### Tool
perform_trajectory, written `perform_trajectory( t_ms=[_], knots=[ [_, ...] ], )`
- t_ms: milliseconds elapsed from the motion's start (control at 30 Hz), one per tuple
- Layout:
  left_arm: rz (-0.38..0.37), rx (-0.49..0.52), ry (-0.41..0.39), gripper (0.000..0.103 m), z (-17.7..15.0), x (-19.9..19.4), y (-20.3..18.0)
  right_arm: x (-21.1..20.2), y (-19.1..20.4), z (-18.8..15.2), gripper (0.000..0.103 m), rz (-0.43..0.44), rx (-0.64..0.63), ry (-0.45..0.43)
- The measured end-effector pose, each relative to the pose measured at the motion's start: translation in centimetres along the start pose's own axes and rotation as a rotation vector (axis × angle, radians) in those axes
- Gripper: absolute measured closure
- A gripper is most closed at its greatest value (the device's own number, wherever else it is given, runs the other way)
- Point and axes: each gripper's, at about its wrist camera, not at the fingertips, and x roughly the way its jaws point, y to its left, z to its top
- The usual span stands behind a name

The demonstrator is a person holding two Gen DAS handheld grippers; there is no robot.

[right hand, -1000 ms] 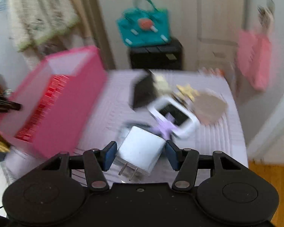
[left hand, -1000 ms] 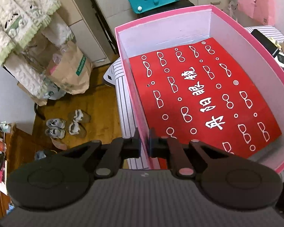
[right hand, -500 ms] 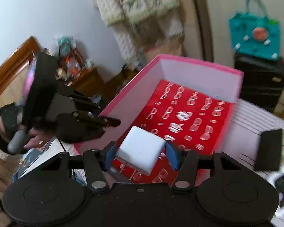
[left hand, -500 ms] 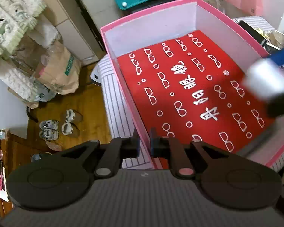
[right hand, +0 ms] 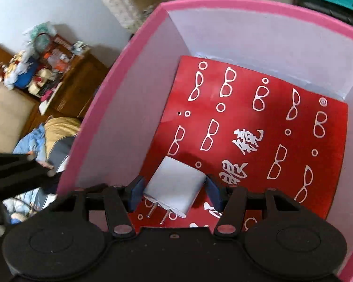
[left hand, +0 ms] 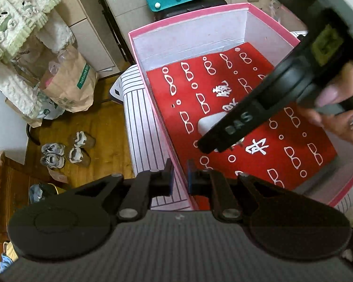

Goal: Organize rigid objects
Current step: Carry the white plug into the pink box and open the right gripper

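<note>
White charger (right hand: 175,185) in right gripper (right hand: 174,192) jaws, prongs pointing back toward camera.

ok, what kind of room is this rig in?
Likely a lived-in room at home, perhaps a bedroom: knitted clothes hang by the wall, shoes lie on the wood floor, and a cluttered wooden dresser stands nearby.

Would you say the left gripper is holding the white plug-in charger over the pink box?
No, the left gripper is shut on the pink box's wall, while the right gripper holds the white charger.
</note>
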Motion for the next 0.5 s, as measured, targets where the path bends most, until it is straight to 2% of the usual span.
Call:
perform_trajectory(
  t_ms=[67,167,267,333,500],
  knots=[
    [-0.007,-0.012,-0.002,0.093,0.0,0.0,0.1,0.1,0.3,0.1,0.041,0.009,0.003,0.007],
    [-0.022,-0.034,0.000,0.093,0.0,0.0,0.5,0.2,-0.4,0.5,0.039,0.071,0.088,0.040],
    [-0.024,-0.064,-0.010,0.093,-0.2,0.0,0.6,-0.5,-1.0,0.5,0.039,0.113,0.103,0.056],
    [-0.017,-0.071,-0.014,0.093,-0.3,0.0,0.6,-1.7,-1.0,0.4,0.039,0.074,0.079,0.016],
    [-0.003,-0.079,-0.010,0.093,-0.2,-0.1,0.3,-7.2,-0.8,-1.5,0.039,0.089,0.003,-0.085]
  ],
)
